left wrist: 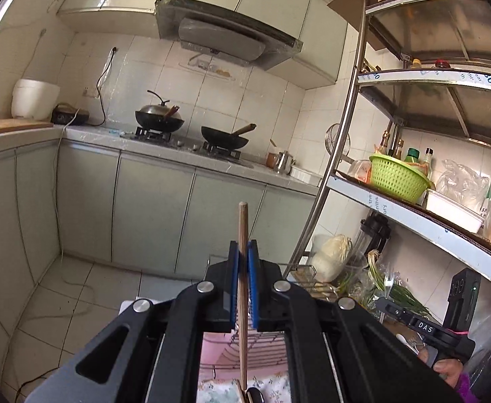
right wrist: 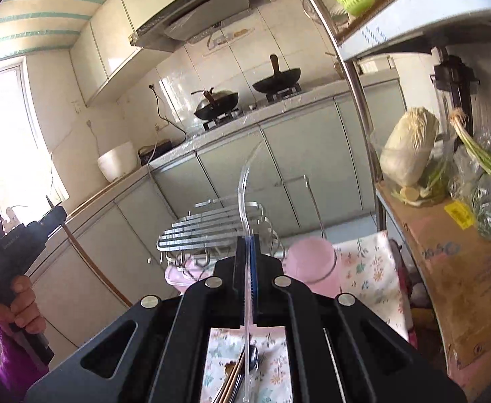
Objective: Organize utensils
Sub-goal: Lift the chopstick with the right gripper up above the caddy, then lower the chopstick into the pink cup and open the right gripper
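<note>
Left gripper [left wrist: 243,247] clamped tight on a wooden chopstick [left wrist: 242,221]. The stick runs up between the blue pads [left wrist: 233,268], rounded tip well past the fingertips, lower end dropping toward the floral cloth [left wrist: 272,386] below. A dark spoon bowl [left wrist: 253,394] lies on that cloth just beside the stick's lower end.

Right gripper [right wrist: 248,245] pinched shut on a clear plastic straw [right wrist: 242,181]. The straw rises from the jaws and bends over to the right at the top; its lower part hangs down through the gripper to the floral cloth [right wrist: 366,262]. More utensils [right wrist: 242,369] lie on the cloth under the gripper: a metal spoon and what look like chopsticks, blurred.

Just ahead of the right gripper stands a metal wire rack [right wrist: 211,228] with hooks along its edge; a pink cup [right wrist: 312,265] sits to its right on the cloth. From the right wrist view, the left gripper [right wrist: 34,231] shows at far left, held in a hand [right wrist: 20,305], well apart from the rack.

Background: two woks [left wrist: 225,137] on the stove, green basket [left wrist: 396,176] on the shelf unit, cabbage [right wrist: 409,144] on the lower shelf.
</note>
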The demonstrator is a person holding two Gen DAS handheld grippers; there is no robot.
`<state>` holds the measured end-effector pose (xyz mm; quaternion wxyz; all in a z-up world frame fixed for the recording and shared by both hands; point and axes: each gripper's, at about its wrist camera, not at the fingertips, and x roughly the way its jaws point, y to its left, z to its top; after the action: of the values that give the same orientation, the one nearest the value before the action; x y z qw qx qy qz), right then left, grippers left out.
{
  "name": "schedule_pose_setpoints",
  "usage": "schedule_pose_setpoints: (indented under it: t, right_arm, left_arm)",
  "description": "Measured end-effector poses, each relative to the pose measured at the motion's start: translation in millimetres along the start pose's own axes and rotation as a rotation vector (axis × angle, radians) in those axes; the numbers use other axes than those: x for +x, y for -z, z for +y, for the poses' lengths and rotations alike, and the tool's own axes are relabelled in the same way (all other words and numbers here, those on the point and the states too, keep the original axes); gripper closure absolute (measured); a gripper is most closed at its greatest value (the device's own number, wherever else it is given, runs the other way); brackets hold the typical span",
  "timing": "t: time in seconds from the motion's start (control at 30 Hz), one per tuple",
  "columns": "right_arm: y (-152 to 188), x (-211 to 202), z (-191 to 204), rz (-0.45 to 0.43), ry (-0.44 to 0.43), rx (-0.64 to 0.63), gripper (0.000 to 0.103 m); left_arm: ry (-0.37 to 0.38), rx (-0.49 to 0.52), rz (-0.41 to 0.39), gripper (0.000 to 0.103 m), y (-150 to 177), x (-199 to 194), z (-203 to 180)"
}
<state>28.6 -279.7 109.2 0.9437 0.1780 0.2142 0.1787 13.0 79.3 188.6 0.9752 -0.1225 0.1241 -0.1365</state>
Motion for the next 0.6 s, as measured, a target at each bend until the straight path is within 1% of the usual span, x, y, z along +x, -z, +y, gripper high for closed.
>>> schedule_pose_setpoints:
  t: [0.17,0.27,0.33,0.47,0.6]
  right_arm:
    - [-32.1,4.9,1.3,-0.12,0.01,-0.037,0.1]
    - [-46.4,17.1,-1.7,-0.164,0.029,-0.056,0.1]
    - [-53.3,28.6,-6.2,-0.186,0.052,-0.069,0.1]
    - [-61.5,50.8,-16.6,-0.2,0.074,-0.07,0.1]
    - [-59.6,72.8,-25.0,-0.188,0.113,-0.084,0.1]
  left_arm:
    - [-0.031,0.042,-0.072,0.098,-38.0,12.0,-5.1]
    - [-0.05,0.041,-0.087,0.098,-51.8,25.4,-0.3]
    - [-0.063,0.039,-0.086,0.098,-57.7,36.2,3.7]
    - [-0.082,0.046,-0.063,0.098,-58.0,60.8,8.6]
    - [-0.09,0.058,-0.007,0.098,-43.6,87.1,11.1]
